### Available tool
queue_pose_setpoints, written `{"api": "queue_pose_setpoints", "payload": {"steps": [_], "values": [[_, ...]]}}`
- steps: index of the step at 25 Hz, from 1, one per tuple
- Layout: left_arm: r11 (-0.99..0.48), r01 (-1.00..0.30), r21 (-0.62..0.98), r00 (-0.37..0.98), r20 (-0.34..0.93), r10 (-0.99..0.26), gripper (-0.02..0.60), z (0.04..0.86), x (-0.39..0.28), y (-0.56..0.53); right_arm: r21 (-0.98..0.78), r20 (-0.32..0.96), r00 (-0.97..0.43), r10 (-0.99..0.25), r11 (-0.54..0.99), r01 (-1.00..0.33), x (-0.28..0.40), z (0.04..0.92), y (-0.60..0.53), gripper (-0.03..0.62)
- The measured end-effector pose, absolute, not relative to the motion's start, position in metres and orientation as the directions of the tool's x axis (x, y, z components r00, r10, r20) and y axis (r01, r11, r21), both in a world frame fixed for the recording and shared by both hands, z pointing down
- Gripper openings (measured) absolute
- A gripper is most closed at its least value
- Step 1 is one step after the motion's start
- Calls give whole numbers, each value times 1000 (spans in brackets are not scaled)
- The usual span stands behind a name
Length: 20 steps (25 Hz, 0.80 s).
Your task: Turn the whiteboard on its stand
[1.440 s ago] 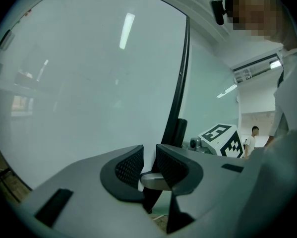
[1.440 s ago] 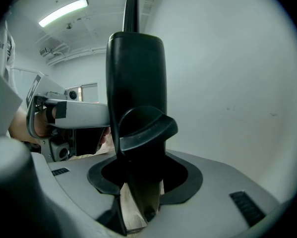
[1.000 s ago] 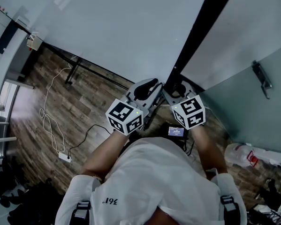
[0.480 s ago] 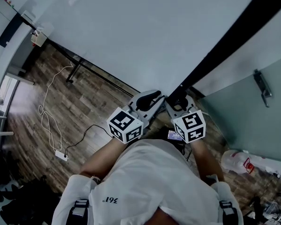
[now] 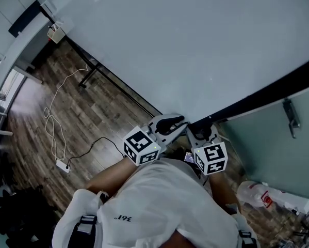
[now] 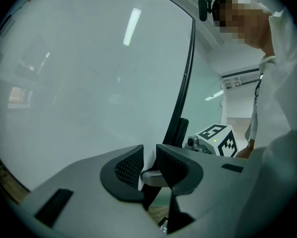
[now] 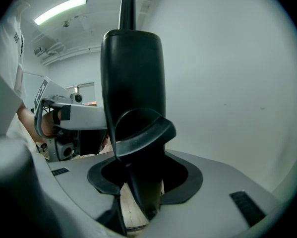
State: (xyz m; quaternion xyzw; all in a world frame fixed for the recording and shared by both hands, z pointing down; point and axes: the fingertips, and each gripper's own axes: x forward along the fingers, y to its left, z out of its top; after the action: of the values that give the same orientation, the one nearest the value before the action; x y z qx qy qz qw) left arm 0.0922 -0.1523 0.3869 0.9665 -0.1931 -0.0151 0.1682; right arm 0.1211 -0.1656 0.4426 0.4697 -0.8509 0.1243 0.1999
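Whiteboard (image 5: 195, 45) held at its black frame (image 5: 262, 94) — shirt (image 5: 159, 200) printed "361".

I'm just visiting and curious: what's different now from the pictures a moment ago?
The whiteboard has swung round: its dark edge, steep in the head view before, now lies nearly flat across it. The left gripper and right gripper went along with it. Unchanged: both keep their fingers closed on that edge; nothing let go.

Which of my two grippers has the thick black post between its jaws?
The right gripper: the black post fills the space between its jaws. The left gripper has narrow jaws pinching the whiteboard at its edge instead.
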Motion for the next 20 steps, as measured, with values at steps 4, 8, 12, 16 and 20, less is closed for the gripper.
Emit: {"api": "queue_pose_setpoints", "payload": {"steps": [4,8,12,16,20], "values": [[-873,-354,335,931,35,-364,69,387,92,-149,-18,451,-475,-755,524,-851,122,442,-162,184],[-875,-348,338,933,31,-359,69,386,89,-151,-6,440,-468,-766,518,-855,121,441,-164,184],[-879,-341,334,935,27,-353,69,385,89,-153,11,433,-457,-777,512,-859,121,441,-164,184],[-881,-339,331,936,27,-350,69,384,92,-157,27,425,-450,-785,508,-861,124,440,-168,184],[-881,-342,327,936,34,-351,69,387,94,-163,32,422,-453,-785,513,-858,127,442,-174,184]]}}
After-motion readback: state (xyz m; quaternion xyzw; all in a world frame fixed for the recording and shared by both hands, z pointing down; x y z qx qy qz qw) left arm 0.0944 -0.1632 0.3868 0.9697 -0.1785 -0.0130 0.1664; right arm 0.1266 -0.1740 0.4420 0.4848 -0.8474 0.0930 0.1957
